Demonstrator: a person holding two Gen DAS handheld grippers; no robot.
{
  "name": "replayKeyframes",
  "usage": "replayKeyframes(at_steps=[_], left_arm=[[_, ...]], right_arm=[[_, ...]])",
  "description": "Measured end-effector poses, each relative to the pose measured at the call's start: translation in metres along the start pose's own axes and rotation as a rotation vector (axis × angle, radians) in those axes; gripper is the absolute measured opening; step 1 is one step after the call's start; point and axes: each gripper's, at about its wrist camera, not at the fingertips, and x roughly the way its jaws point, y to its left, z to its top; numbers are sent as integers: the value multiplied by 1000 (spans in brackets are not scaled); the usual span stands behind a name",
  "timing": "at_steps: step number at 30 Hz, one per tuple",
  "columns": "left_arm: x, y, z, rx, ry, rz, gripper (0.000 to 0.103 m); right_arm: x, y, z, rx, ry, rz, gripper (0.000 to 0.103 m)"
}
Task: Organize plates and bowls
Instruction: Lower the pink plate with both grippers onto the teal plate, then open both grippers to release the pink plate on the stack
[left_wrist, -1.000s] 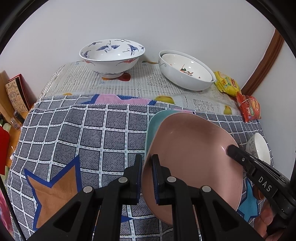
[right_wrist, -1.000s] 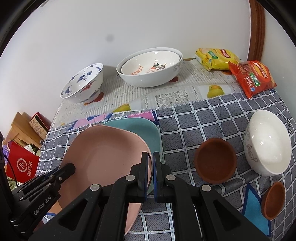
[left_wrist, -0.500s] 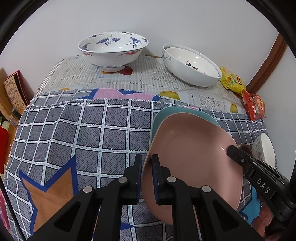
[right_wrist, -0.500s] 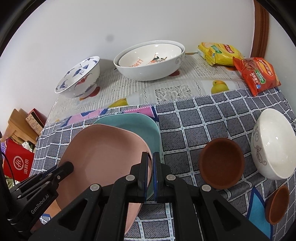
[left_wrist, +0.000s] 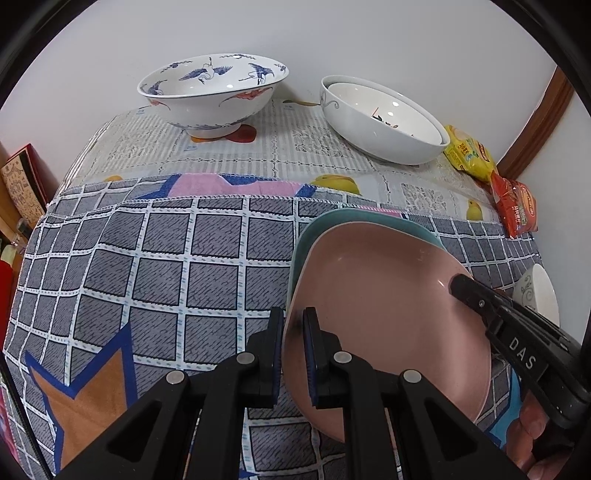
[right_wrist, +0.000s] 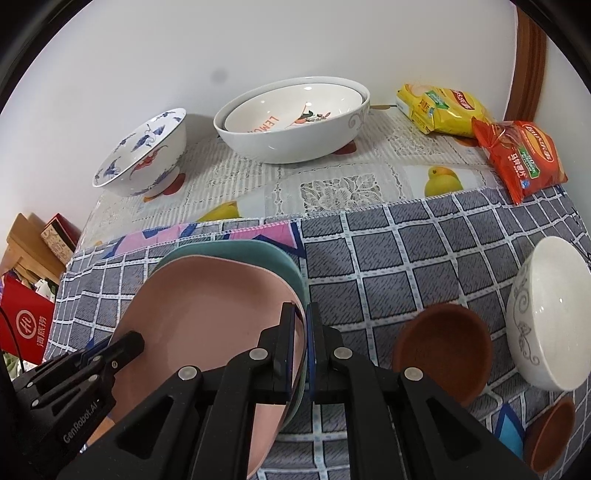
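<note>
A pink plate (left_wrist: 388, 306) hangs low over a teal plate (left_wrist: 369, 216) on the chequered cloth, and both grippers hold it. My left gripper (left_wrist: 293, 325) is shut on its left rim. From the right, my right gripper (left_wrist: 458, 284) pinches the opposite rim. In the right wrist view the right gripper (right_wrist: 303, 317) is shut on the pink plate (right_wrist: 207, 310) rim, with the teal plate (right_wrist: 251, 249) showing just beyond and beneath. The left gripper (right_wrist: 135, 338) grips the far side. Whether the two plates touch I cannot tell.
At the back stand a blue crane-pattern bowl (left_wrist: 210, 96) and two nested white bowls (right_wrist: 291, 118). To the right are a small white bowl (right_wrist: 546, 314), a brown bowl (right_wrist: 443, 347), a smaller brown one (right_wrist: 550, 439) and two snack packets (right_wrist: 517, 155).
Both grippers have carried the pink plate forward and down. It now covers more of the teal plate, and the back bowls look nearer.
</note>
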Motion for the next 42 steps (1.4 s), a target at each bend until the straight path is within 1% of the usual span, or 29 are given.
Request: replayKeyframes(at_steps=[11, 16, 19, 22, 27, 31, 33, 35, 37, 38, 39, 42], left_arm=[[7, -3, 4, 0, 10, 7, 11], [5, -7, 3, 17, 1, 27, 11], [3, -11, 2, 37, -3, 36, 15], [-3, -13, 1, 47, -15, 32, 19], [-13, -16, -2, 58, -33, 30, 21], [-22, -18, -6, 63, -38, 30, 22], [-27, -20, -9, 68, -43, 38, 25], [-34, -22, -11, 66, -52, 39, 25], [-41, -23, -14, 67, -59, 40, 25], [-43, -24, -15, 68, -60, 47, 25], [-47, -24, -17, 69, -61, 56, 25], [-54, -22, -20, 69, -68, 65, 25]], right_arm=[[13, 1, 16, -22, -15, 19, 8], [15, -2, 17, -14, -13, 60, 11], [11, -7, 16, 9, -17, 87, 13], [3, -10, 13, 17, -3, 126, 17], [-12, -11, 2, -6, 1, 109, 22], [-23, -17, -9, 1, -3, 109, 22], [-27, -18, -12, 3, -6, 104, 22], [-27, -18, -17, -7, 11, 106, 22], [-25, -18, -19, -11, 11, 102, 15], [-23, -17, -20, -17, 4, 94, 7], [-22, -17, -21, -14, 7, 89, 7], [-19, -16, -23, -5, 13, 109, 8]])
